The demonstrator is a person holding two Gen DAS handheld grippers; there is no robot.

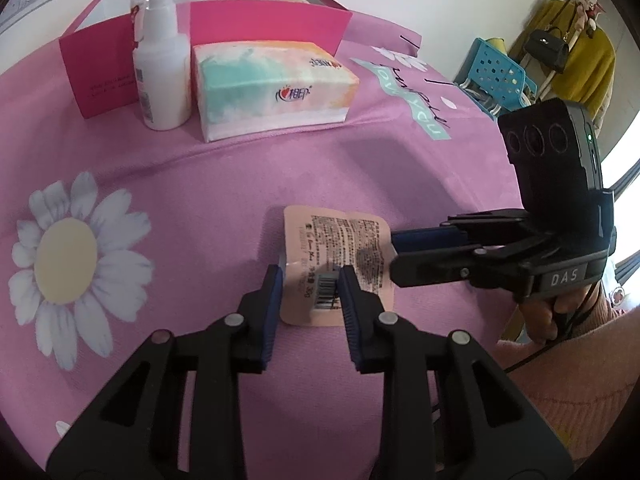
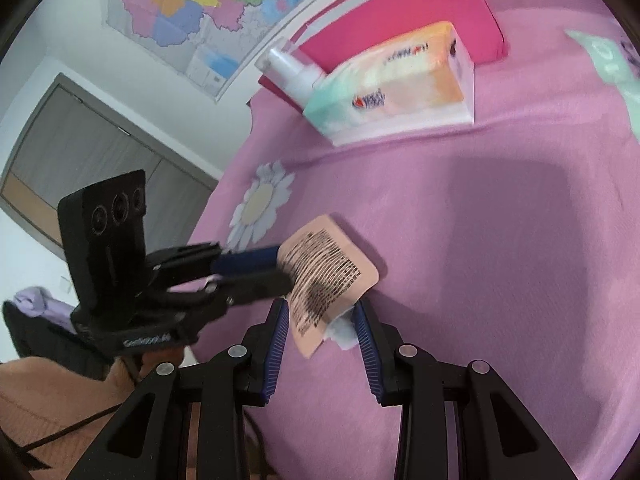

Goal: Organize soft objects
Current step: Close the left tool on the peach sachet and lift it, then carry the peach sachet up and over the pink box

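The sachet (image 1: 336,264) (image 2: 326,276) is a flat peach packet, printed side up with a barcode, lying on the pink cloth (image 1: 200,208) (image 2: 480,240) that covers the desk. My left tongs (image 1: 307,280) (image 2: 280,270) stand partly open over its near end; the left finger sits at its edge and the right finger (image 1: 352,304) lies over the barcode. I cannot tell whether either pad presses it. In the right wrist view these tongs come in from the left with their tips at the sachet's edge. My right tongs (image 2: 322,316) (image 1: 394,254) are also partly open, straddling the sachet's near corner, with a scrap of white (image 2: 342,330) just inside the right finger. No firm grip is visible. A printed daisy (image 1: 68,260) (image 2: 260,204) lies to the left on the cloth. Farther back stand 1 tissue pack (image 1: 268,84) (image 2: 400,84) and 1 white pump bottle (image 1: 160,68) (image 2: 290,70), touching side by side, in front of a pink box (image 1: 260,24) (image 2: 400,8).
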